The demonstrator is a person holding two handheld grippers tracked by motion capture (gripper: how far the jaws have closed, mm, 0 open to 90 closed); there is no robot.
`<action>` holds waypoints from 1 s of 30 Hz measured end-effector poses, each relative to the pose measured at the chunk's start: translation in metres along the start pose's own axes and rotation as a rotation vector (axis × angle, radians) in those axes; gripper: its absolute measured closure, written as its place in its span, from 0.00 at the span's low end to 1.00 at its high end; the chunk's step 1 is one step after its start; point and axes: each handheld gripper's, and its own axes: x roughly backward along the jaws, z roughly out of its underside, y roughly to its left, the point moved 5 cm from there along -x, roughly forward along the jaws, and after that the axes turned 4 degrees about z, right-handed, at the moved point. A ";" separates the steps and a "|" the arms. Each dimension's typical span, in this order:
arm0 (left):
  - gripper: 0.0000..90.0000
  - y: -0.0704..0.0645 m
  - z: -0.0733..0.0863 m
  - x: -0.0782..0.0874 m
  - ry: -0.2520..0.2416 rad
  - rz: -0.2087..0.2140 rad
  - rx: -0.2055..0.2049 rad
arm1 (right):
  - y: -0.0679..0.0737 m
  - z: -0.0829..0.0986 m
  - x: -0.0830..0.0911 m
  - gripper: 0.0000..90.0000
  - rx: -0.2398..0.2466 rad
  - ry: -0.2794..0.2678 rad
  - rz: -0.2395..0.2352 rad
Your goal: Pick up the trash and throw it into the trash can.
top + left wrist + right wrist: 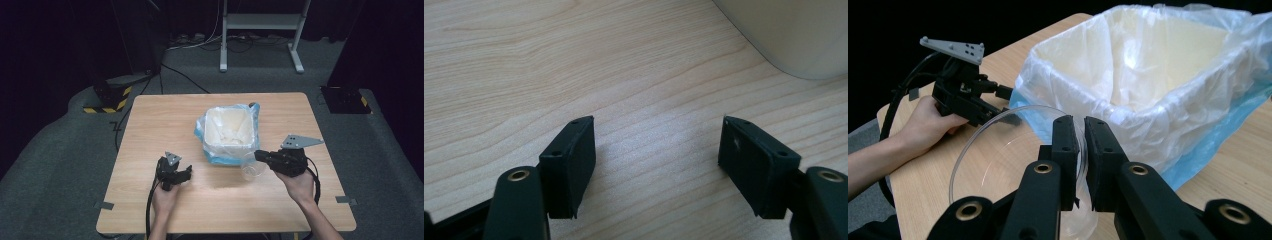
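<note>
Two hand-held grippers were seen: the right hand-held gripper (pixel 1082 160) was clenched on a clear plastic cup (pixel 1013 165), held at five o'clock of the plastic-lined white bin (pixel 227 132), seemingly for dropping in; the left hand-held gripper (pixel 656 160) was released over the wooden bench (pixel 150 130).

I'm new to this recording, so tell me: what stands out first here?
A bin lined with a plastic bag sits mid-table. Just beside it, the right tool pinches the rim of a clear plastic cup. The left tool rests open on the bare wooden table.
</note>
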 end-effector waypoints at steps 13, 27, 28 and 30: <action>0.34 0.000 0.000 0.000 0.000 0.000 0.000 | -0.003 -0.030 0.009 0.93 -0.009 -0.044 0.011; 0.34 0.000 0.000 0.000 0.000 0.000 0.000 | -0.006 -0.063 0.012 0.93 -0.006 -0.067 0.007; 0.34 0.000 0.000 0.000 0.000 0.000 0.000 | -0.006 -0.065 0.012 0.93 -0.009 -0.069 0.004; 0.34 0.000 0.000 0.000 0.000 0.000 0.000 | -0.006 -0.067 0.013 0.93 -0.012 -0.073 0.001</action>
